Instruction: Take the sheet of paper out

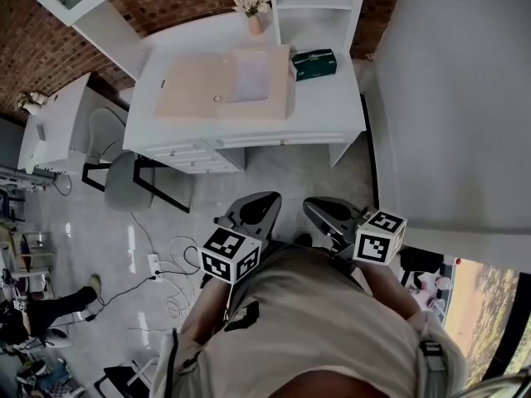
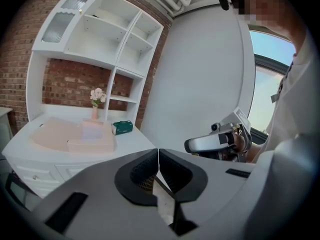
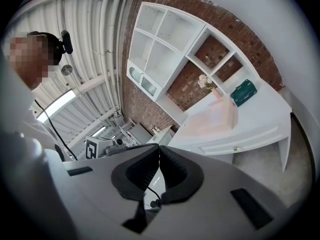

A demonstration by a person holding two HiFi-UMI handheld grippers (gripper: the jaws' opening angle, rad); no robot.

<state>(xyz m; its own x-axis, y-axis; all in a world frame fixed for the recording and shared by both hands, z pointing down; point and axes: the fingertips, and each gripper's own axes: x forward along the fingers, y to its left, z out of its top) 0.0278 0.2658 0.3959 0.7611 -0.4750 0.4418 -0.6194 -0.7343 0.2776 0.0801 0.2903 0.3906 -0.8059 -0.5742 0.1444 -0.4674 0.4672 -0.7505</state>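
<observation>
Chair: a grey padded chair (image 1: 131, 181) stands on the floor at the left front corner of the white desk (image 1: 340, 106).
Left gripper: the grey left gripper (image 1: 255, 206) is held low in front of the person, well apart from the desk. Its jaws are pressed together with nothing between them (image 2: 158, 156).
Folder: a flat peach-coloured folder (image 1: 191, 89) lies open across the middle of the desktop.
Where the sheet is: the pale lilac-white sheet of paper (image 1: 250, 77) lies flat on the right half of the folder, far from both grippers.
Handling: it is probably very light, limp and easy to crease. It would likely slide on the smooth folder before it lifts.
Where to take hold: the near edge or a free corner looks best, pinched thinly so the folder stays behind.
Look of the sheet: it is rectangular, plain and faintly translucent; any print is too small to tell.
Vase: a small pink vase of pale flowers (image 1: 251, 5) stands behind the folder.
Box: a dark green box (image 1: 314, 64) sits just beside the folder's right edge.
Right gripper: the grey right gripper (image 1: 325, 210) is also held low, jaws together on nothing (image 3: 160, 154).
</observation>
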